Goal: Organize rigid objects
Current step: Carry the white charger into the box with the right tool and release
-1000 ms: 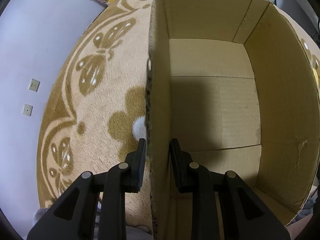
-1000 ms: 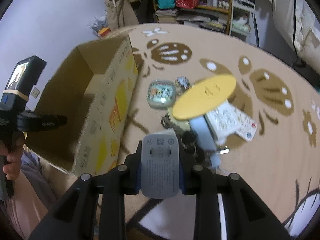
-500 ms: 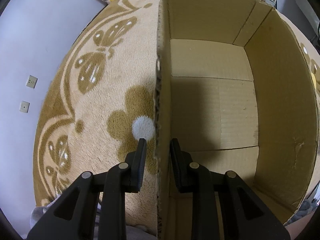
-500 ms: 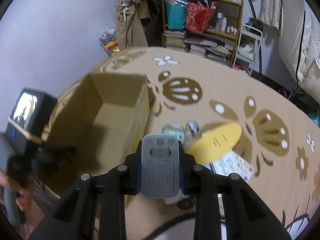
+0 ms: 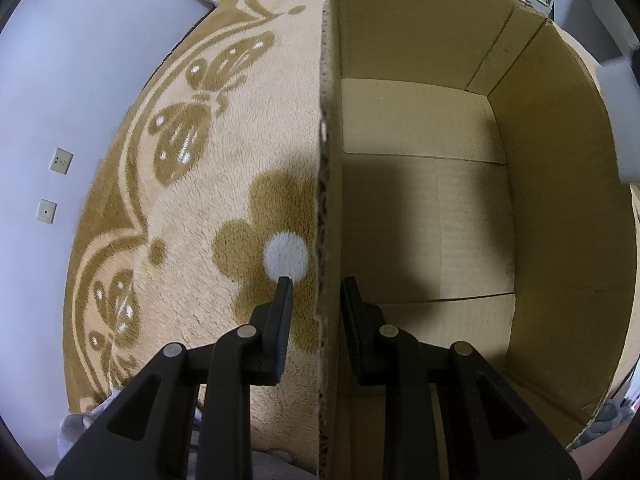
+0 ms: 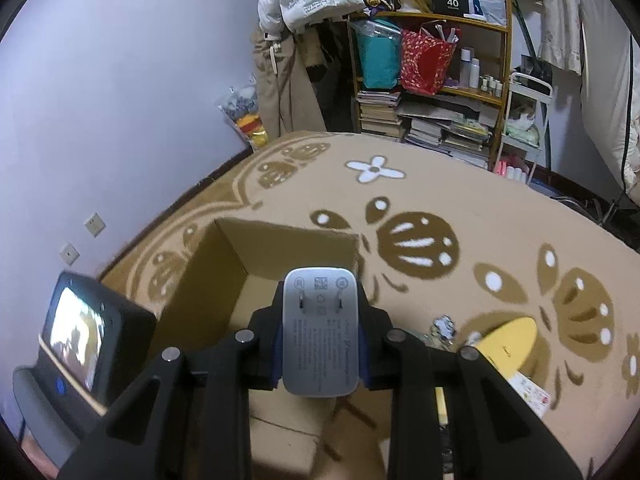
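Charger (image 6: 320, 330), grey, pinched flat between the right gripper (image 6: 320, 334) fingers at lower centre above the open cardboard box (image 6: 256, 256), whose wall the left gripper (image 5: 316, 304) straddles unclamped (release too early risks it landing on the carpet (image 6: 440, 200)).

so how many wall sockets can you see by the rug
2, both on the purple wall left of the rug: the farther socket sits higher in the left wrist view, the nearer socket below it. Others may be hidden behind the cardboard box.
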A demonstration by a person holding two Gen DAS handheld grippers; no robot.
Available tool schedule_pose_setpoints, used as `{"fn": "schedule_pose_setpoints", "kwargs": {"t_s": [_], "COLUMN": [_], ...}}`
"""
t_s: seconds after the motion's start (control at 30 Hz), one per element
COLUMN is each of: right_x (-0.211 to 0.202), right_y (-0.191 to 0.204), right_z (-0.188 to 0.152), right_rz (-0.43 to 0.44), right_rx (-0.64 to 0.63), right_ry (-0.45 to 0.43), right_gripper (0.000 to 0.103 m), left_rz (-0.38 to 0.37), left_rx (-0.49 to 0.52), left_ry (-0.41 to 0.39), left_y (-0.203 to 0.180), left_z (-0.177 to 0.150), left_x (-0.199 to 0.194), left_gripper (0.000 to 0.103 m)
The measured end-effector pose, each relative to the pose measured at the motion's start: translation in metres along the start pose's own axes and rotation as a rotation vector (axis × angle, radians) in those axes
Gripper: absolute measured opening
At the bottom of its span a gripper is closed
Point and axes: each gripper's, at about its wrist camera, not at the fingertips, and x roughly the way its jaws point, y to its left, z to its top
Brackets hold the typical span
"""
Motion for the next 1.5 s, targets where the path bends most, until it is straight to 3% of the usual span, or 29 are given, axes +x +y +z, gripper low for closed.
{"fn": "schedule_pose_setpoints", "kwargs": {"t_s": [0.63, 0.8, 0.83, 0.97, 1.13, 1.27, 1.5], "right_x": [0.048, 0.041, 0.039, 0.026, 0.006, -0.002, -0.002], "right_y": [0.008, 0.009, 0.011, 0.011, 0.003, -0.013, -0.049], "right_z": [-0.009, -0.009, -0.008, -0.004, 0.000, 0.001, -0.013], "right_rz": [-0.015, -0.009, -0.015, -0.008, -0.051, -0.092, -0.133], "right_rx": [-0.029, -0.047, -0.057, -0.073, -0.099, -0.094, -0.031], "right_ry": [0.096, 0.052, 0.050, 0.027, -0.017, -0.037, 0.012], "right_gripper": [0.030, 0.031, 0.035, 0.071, 0.090, 0.092, 0.092], "left_rz": [-0.023, -0.028, -0.036, -0.030, -0.036, -0.033, -0.038], "left_rx": [-0.016, -0.023, -0.024, -0.025, -0.028, -0.025, -0.027], "left_ry": [0.007, 0.010, 0.007, 0.006, 0.008, 0.008, 0.008], "left_y": [0.005, 0.007, 0.007, 0.009, 0.010, 0.009, 0.011], "left_z": [0.002, 0.003, 0.003, 0.003, 0.003, 0.003, 0.003], "left_x": [0.001, 0.003, 0.003, 0.004, 0.003, 0.003, 0.004], "left_gripper": [0.023, 0.025, 0.023, 0.023, 0.024, 0.024, 0.024]}}
